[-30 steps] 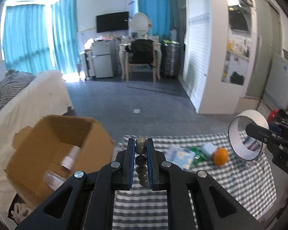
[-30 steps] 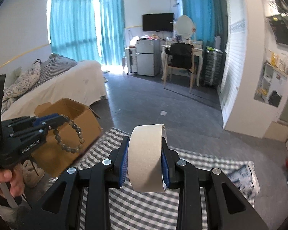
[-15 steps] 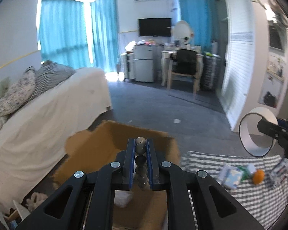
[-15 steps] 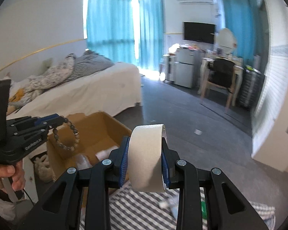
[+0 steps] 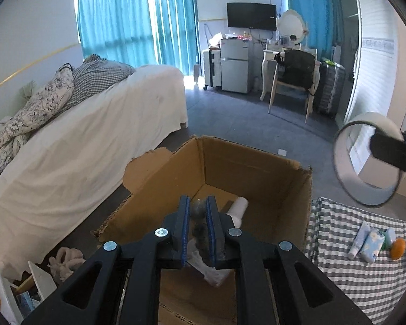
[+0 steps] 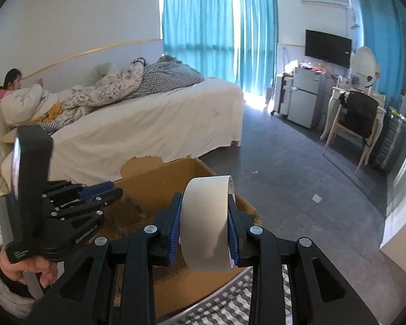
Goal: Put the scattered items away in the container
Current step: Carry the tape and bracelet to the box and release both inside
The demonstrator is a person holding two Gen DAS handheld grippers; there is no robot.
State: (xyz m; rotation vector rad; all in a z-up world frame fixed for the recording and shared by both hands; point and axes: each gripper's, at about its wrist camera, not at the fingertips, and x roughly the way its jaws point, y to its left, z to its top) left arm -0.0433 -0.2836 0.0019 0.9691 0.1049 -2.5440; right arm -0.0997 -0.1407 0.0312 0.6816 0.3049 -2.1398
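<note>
Bedroom floor, cardboard box (image 5: 243,162) below: left gripper (image 5: 197,203) above, jaws just opening to drop bead bracelet (image 5: 198,210) between them; right gripper (image 6: 204,203) pinching tape roll (image 6: 203,227), probably next.

One cardboard box (image 5: 257,168), one tape roll (image 6: 205,222), one bead bracelet (image 5: 199,216) (blurred), two grippers.

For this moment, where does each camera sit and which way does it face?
Left wrist: rides the left tongs, looking down into the cardboard box; beads between its fingers, which have just been opening; right tongs at the right edge.
Right wrist: rides the right tongs clamping a tape roll, facing the bed; left tongs and the hand holding them show left.
Shared: box, bed, tape roll.
</note>
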